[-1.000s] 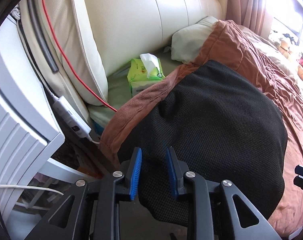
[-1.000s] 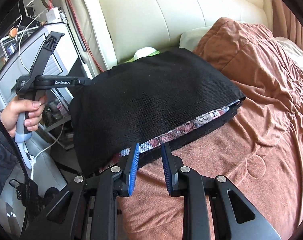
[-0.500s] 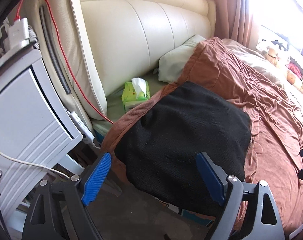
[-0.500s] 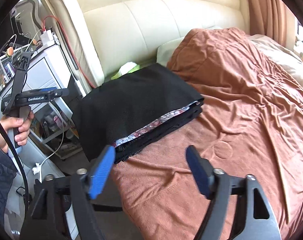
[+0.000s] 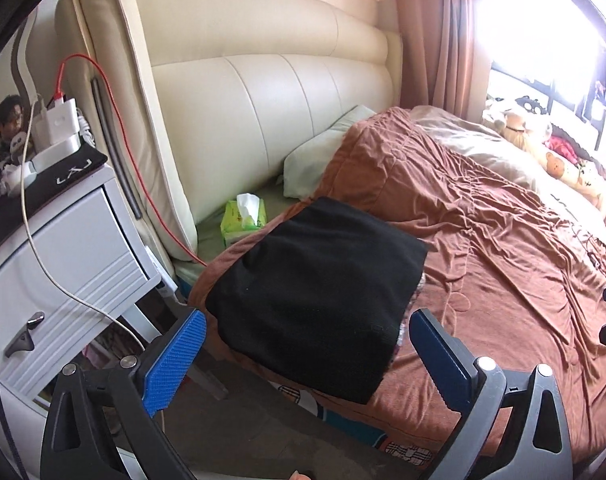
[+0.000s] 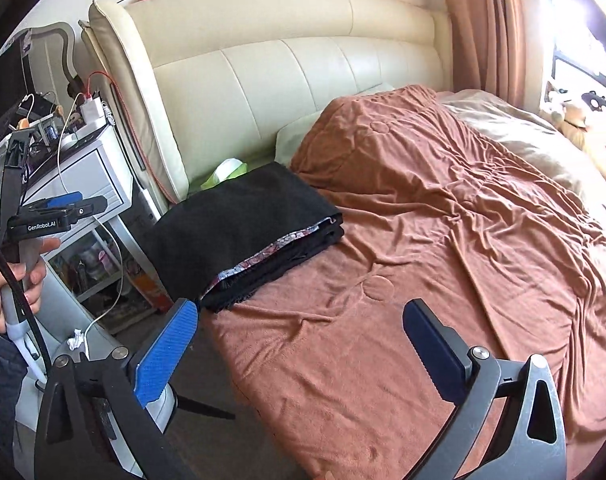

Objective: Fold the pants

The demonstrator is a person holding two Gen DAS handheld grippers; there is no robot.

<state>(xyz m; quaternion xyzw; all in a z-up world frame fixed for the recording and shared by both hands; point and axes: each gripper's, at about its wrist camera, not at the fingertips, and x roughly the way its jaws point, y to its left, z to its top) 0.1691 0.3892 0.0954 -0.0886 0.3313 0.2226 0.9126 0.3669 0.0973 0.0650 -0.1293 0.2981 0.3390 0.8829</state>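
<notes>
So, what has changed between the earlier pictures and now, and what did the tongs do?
Both tongs let go of the folded black pants and drew back and up from them. The left tongs and the right tongs are opening, with nothing between the pads. The pants stayed folded at the corner of the brown blanket, and the tissue pack did not move.
</notes>
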